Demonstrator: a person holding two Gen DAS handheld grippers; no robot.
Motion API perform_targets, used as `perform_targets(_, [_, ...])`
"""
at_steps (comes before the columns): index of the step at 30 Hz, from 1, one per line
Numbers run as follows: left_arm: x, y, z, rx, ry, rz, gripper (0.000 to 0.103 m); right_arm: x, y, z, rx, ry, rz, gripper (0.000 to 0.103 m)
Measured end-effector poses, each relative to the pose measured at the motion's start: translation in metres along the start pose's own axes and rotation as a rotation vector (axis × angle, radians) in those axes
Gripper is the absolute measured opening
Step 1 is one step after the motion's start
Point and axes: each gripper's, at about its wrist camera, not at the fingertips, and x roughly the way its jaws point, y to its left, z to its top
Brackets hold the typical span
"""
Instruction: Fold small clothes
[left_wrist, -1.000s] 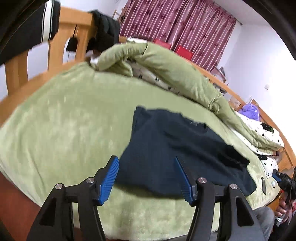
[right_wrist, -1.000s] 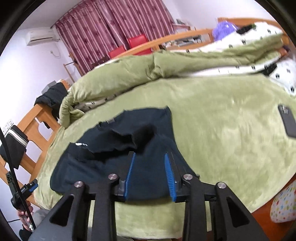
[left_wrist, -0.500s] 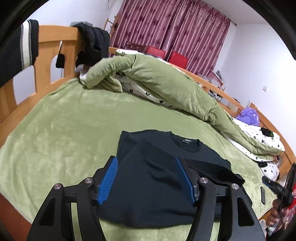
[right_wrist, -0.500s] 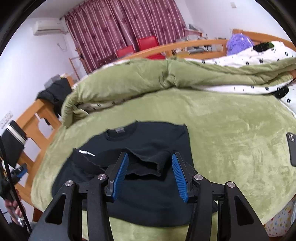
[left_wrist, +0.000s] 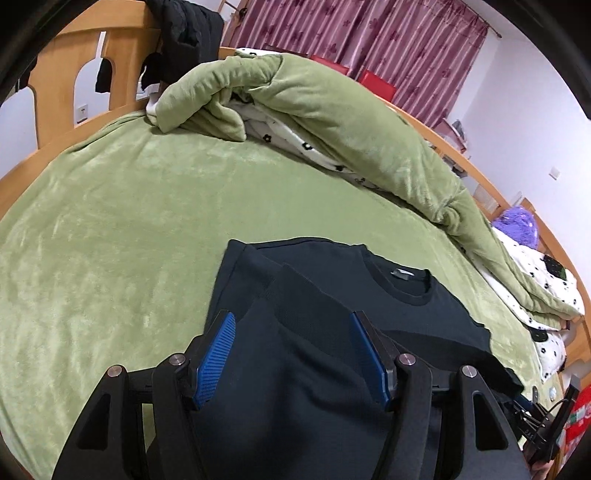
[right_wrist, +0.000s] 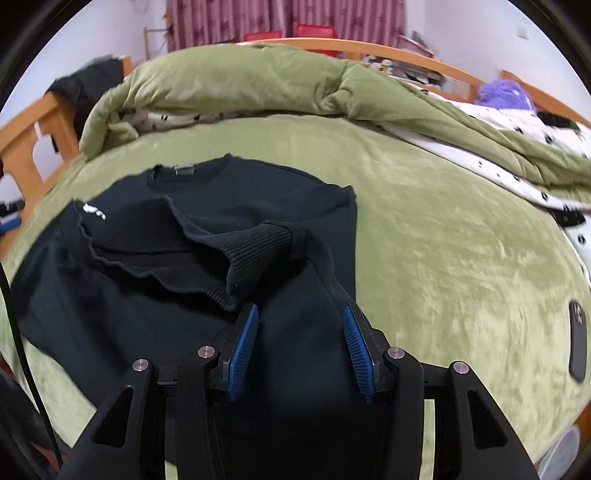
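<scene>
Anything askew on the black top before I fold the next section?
Yes. On the black sweatshirt, the ribbed cuff of the folded-in sleeve is bunched and curled up rather than lying flat, and the edge beside it is wavy. A dark phone also lies on the green blanket.

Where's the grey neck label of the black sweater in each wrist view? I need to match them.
Left wrist: grey neck label right of centre, just inside the black sweater collar.
Right wrist: label upper left, at the collar.
Shared landmark: rolled green plush blanket behind the sweater.
</scene>
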Motion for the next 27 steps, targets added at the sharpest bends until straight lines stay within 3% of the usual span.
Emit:
perform_targets(5, [0.017, 0.008, 0.001, -0.010, 0.026, 0.039, 0.062, 0.027, 0.006, 0.028, -0.041, 0.000, 0.023, 0.049])
perform_targets(11, [0.040, 0.017, 0.000, -0.011, 0.087, 0.055, 0.062, 0.064, 0.007, 0.065, 0.049, 0.040, 0.108, 0.050])
perform_targets(17, [0.064, 0.009, -0.003, 0.077, 0.120, 0.041, 0.060, 0.092, 0.008, 0.069, 0.095, 0.073, 0.122, 0.050])
perform_targets(20, [0.077, 0.006, -0.006, 0.104, 0.143, 0.034, 0.060, 0.092, 0.003, 0.066, 0.101, 0.062, 0.098, 0.030])
perform_targets(21, [0.080, 0.005, -0.006, 0.111, 0.145, 0.035, 0.059, 0.091, 0.000, 0.065, 0.104, 0.059, 0.082, 0.017])
perform_targets(22, [0.082, 0.005, -0.006, 0.115, 0.146, 0.034, 0.058, 0.090, -0.003, 0.064, 0.111, 0.056, 0.088, 0.014])
perform_targets(25, [0.084, 0.001, -0.002, 0.123, 0.136, 0.037, 0.040, 0.080, -0.010, 0.067, 0.138, 0.022, 0.124, 0.000])
perform_targets(27, [0.081, -0.002, 0.002, 0.138, 0.110, 0.060, 0.015, 0.069, -0.008, 0.073, 0.140, -0.019, 0.150, 0.000])
